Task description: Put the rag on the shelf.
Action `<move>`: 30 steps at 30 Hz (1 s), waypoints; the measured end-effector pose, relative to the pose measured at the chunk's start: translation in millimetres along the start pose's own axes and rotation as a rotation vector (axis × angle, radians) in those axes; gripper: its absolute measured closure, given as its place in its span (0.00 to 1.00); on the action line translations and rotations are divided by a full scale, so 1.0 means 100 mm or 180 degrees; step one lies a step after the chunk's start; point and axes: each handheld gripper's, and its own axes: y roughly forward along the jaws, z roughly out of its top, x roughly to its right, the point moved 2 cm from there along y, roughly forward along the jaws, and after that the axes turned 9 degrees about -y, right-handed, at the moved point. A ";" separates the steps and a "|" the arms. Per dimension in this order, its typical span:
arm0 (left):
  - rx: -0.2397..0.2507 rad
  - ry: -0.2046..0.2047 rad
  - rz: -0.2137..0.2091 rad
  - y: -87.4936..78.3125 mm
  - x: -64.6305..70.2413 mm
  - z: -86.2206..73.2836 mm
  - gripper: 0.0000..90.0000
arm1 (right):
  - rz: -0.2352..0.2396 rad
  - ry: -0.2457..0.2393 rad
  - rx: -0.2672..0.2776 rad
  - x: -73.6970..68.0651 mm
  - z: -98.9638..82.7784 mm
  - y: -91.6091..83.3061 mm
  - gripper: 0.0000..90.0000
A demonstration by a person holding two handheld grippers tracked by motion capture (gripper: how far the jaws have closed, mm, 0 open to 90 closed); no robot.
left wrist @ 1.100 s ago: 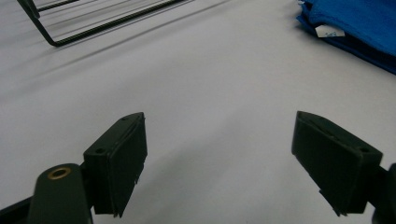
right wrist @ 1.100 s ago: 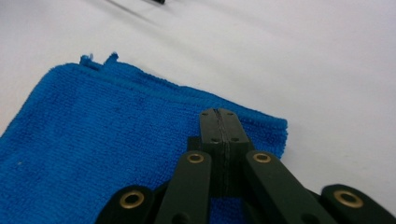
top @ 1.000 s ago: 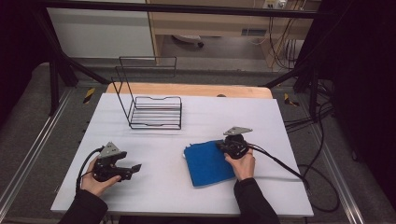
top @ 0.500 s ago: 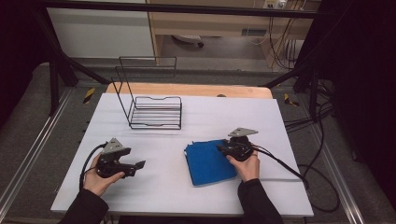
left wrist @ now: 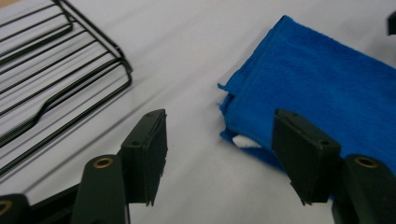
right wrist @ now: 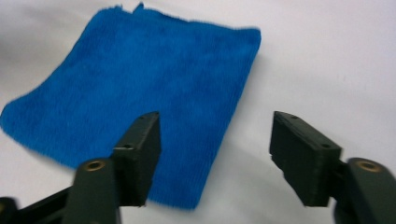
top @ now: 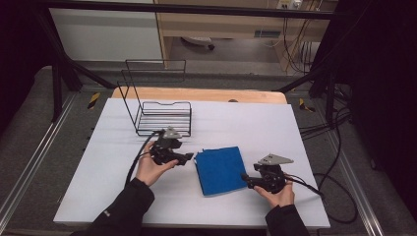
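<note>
My right hand-held gripper (top: 244, 178) sits nearest me on the white bench (top: 295, 128), at the near right corner of the folded blue towel (top: 220, 169). Its jaws have just been opening, and they stand apart with nothing pinched. In the right gripper view the towel (right wrist: 140, 98) lies flat under and beyond the left jaw, while the right jaw hangs over bare bench. That view shows the towel's ribbed pile and a small tuft at its far edge, which the high view is too coarse to give.

A little farther off, my left hand-held gripper (top: 189, 157) points at the towel's far left corner. Its jaws have just been closing, yet they are clearly parted and grip nothing. The left gripper view brings out the stacked folds at that corner (left wrist: 233, 116) and a white scrap, perhaps a label, tucked under them; from above the towel reads as one flat rectangle. In that view the right jaw stands in front of the towel's edge and the left jaw over bare bench.

Beyond my left hand stands the black wire rack (top: 157, 110); its base rods (left wrist: 51, 70) run along the left of the left gripper view.
</note>
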 end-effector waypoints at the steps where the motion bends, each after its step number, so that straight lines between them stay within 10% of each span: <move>1: 0.0000 0.0000 0.0000 0.00 0.00 0.00 0.43 | -0.0011 0.0027 -0.0029 -0.01 -0.02 -0.01 0.43; 11: -0.0469 0.0083 -0.0177 0.51 0.01 -0.04 0.60 | 0.0008 0.0090 -0.0260 -0.06 -0.14 0.05 0.62; 30: -0.0457 0.0024 -0.0391 0.48 0.10 -0.14 0.95 | 0.0240 0.0343 -0.0337 -0.08 -0.12 0.10 0.96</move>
